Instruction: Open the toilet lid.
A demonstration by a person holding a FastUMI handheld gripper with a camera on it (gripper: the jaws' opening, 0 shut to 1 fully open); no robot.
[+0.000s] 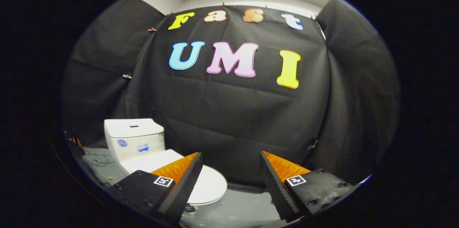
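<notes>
Approach step. The hand-held gripper (231, 177) has its fingers apart and holds nothing. The toilet (143, 149) stands on the floor (236, 210) beyond the left finger, its lid (209, 185) down and flat. Next move: steer toward the lid's front edge and get a finger beneath it.

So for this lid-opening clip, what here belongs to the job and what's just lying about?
Belongs to the job:
toilet lid, down, partly behind the left finger
toilet tank
gripper, open, nothing between its fingers

Just lying about:
thin cables on the floor beside the tank
clip on the cloth wall
</notes>
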